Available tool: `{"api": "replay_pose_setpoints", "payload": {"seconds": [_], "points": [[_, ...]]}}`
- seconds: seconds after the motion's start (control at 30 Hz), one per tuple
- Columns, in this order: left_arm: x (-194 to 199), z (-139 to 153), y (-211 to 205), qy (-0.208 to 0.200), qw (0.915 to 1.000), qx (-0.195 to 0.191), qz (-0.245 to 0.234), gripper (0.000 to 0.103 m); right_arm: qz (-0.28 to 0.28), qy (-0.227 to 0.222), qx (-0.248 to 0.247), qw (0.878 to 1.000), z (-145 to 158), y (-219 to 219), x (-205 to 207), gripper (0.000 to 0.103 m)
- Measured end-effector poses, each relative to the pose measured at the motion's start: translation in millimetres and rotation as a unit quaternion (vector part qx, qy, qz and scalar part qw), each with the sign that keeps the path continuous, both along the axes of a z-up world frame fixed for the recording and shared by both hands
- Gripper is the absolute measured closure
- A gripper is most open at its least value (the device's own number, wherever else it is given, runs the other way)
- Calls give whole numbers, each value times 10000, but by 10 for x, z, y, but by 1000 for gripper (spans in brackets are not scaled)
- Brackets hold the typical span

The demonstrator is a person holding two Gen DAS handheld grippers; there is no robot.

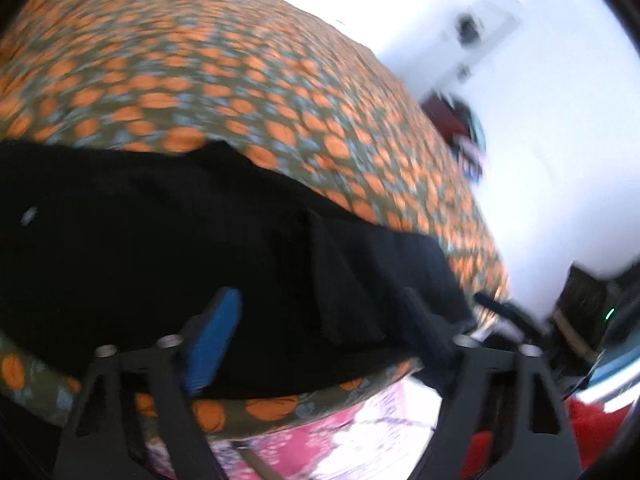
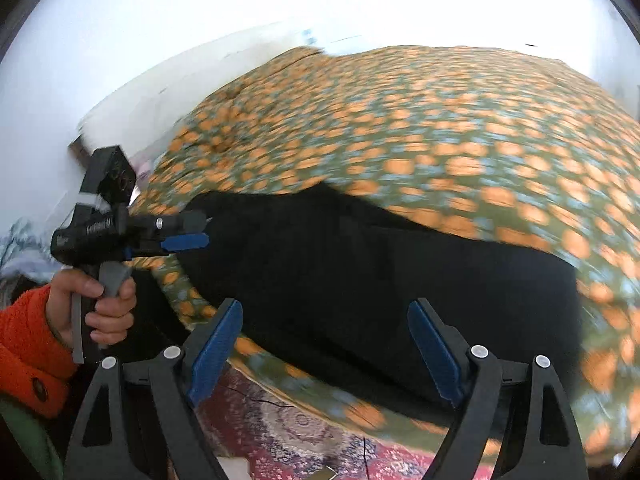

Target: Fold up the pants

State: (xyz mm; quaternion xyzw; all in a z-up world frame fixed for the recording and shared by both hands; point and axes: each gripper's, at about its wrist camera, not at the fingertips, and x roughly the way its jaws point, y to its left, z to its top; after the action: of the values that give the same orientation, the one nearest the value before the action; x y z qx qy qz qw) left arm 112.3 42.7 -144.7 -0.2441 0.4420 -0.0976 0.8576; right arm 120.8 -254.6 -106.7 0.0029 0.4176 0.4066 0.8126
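Black pants (image 1: 160, 240) lie spread on a bed with an orange-spotted green cover (image 1: 200, 80). My left gripper (image 1: 318, 296) hangs just over them, jaws apart. A raised fold of the black cloth (image 1: 352, 280) runs between its blue pad (image 1: 212, 340) and the dark far finger, with no pad pressing on it. In the right wrist view the pants (image 2: 360, 280) fill the middle. My right gripper (image 2: 326, 348) is open above their near edge with nothing gripped. The left gripper (image 2: 196, 228) shows at the pants' left end, held by a hand (image 2: 100, 300) in an orange sleeve.
The bed's near edge runs just under both grippers, with a red and pink patterned rug (image 2: 300, 440) on the floor below. White walls (image 1: 560, 120) stand behind the bed. Dark red items (image 1: 452, 120) sit beside the bed's far side. Both views are motion-blurred.
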Motion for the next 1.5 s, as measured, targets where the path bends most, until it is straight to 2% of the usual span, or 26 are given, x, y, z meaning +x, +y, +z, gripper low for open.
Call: {"api": "replay_pose_setpoints", "payload": {"seconds": [0.07, 0.13, 0.2, 0.3, 0.37, 0.43, 0.53, 0.57, 0.63, 0.73, 0.8, 0.87, 0.9, 0.93, 0.97, 1.0, 1.07, 1.1, 1.13, 1.2, 1.27, 1.33, 1.4, 1.47, 1.5], "points": [[121, -101, -183, 97, 9995, 242, -162, 31, -372, 76, 140, 9992, -15, -226, 9, 19], [200, -198, -275, 240, 9989, 342, -201, 49, -707, 173, 338, 9968, -47, -400, 18, 19], [262, -263, -371, 324, 9980, 431, -343, 55, -864, 341, 429, 9947, -115, -453, 30, 19], [307, -336, -480, 444, 9951, 793, -394, 57, -855, 476, 493, 9940, -127, -440, 56, 19], [322, -389, -512, 528, 9939, 861, -451, 67, -814, 463, 508, 9943, -127, -422, 39, 19], [343, -425, -556, 568, 9933, 839, -560, 95, -746, 467, 527, 9947, -134, -378, 54, 19], [292, -357, -587, 559, 9942, 718, -578, 99, -706, 471, 511, 9951, -154, -370, 28, 19], [227, -274, -569, 479, 9952, 621, -583, 99, -714, 467, 511, 9950, -161, -362, 28, 19], [162, -224, -551, 406, 9950, 734, -534, 99, -750, 431, 541, 9948, -153, -376, 23, 19], [174, -463, -524, 796, 9909, 965, -491, 99, -796, 346, 578, 9945, -136, -415, 4, 19], [182, -564, -479, 899, 9922, 770, -393, 98, -820, 446, 580, 9939, -177, -416, 33, 19], [172, -474, -462, 834, 9936, 680, -338, 94, -853, 578, 600, 9929, -216, -418, 53, 19], [170, -417, -452, 763, 9941, 712, -307, 83, -849, 597, 612, 9927, -214, -419, 47, 19], [159, -351, -433, 660, 9948, 726, -275, 61, -831, 550, 607, 9932, -196, -421, 33, 19], [150, -289, -405, 527, 9956, 758, -180, 47, -822, 507, 599, 9935, -187, -422, 22, 19], [149, -259, -381, 415, 9961, 774, -98, 29, -817, 456, 583, 9939, -177, -421, 17, 19], [191, -300, -378, 467, 9958, 775, -132, 28, -838, 485, 596, 9935, -190, -421, 29, 19], [227, -355, -398, 566, 9952, 777, -205, 33, -848, 538, 616, 9930, -207, -421, 42, 19], [257, -423, -423, 668, 9942, 801, -277, 45, -849, 572, 615, 9928, -220, -419, 50, 19], [299, -540, -493, 905, 9912, 895, -356, 61, -832, 581, 588, 9931, -235, -405, 50, 19], [302, -598, -524, 1020, 9895, 970, -328, 60, -807, 570, 570, 9935, -233, -395, 47, 19], [328, -648, -562, 1172, 9866, 1062, -391, 48, -806, 570, 582, 9934, -236, -400, 44, 19], [366, -671, -591, 1253, 9856, 1044, -444, 42, -829, 591, 576, 9931, -252, -411, 53, 19], [410, -664, -629, 1246, 9851, 1096, -455, 41, -859, 627, 588, 9926, -270, -421, 65, 19], [410, -657, -636, 1209, 9855, 1093, -462, 63, -876, 641, 597, 9923, -274, -429, 73, 19]]}}
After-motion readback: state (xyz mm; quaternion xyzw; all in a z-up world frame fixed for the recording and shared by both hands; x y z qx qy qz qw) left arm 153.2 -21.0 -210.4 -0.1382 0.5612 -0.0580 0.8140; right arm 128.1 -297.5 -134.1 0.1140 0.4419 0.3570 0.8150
